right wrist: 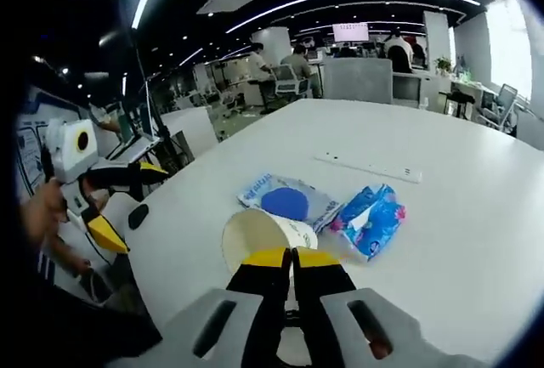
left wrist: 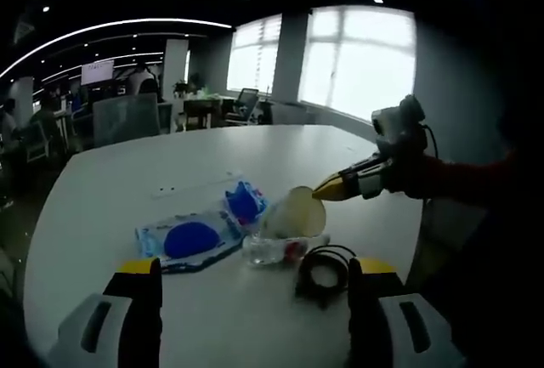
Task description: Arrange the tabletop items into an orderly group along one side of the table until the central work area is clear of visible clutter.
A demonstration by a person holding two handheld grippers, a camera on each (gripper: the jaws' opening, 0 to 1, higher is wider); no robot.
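left gripper [left wrist: 246, 300]: jaws standing wide apart, holding nothing, hovering low over the near edge of the table [left wrist: 127, 181]; also showing at the left of the right gripper view [right wrist: 115, 206], jaws spread there too.
right gripper [right wrist: 293, 259]: jaws pressed together, pinching the rim of the cup [right wrist: 263, 239]; in the left gripper view its yellow tips [left wrist: 333, 186] are meeting the cup [left wrist: 296, 212] at its rim.
cup: pale paper, lying on its side, mouth facing the right gripper's camera.
pouch [left wrist: 189, 239]: clear with a blue disc inside, lying flat just left of the cup in the left gripper view; sitting just beyond the cup in the right gripper view [right wrist: 287, 201].
tissue pack [left wrist: 246, 202]: blue, resting between pouch and cup; at the cup's right in the right gripper view [right wrist: 371, 217].
bottle [left wrist: 274, 251]: clear plastic, lying down in front of the cup.
cable [left wrist: 325, 273]: black coil, sitting beside the bottle, near the left gripper's right jaw.
power strip [right wrist: 367, 167]: white, lying apart from the cluster, further across the table.
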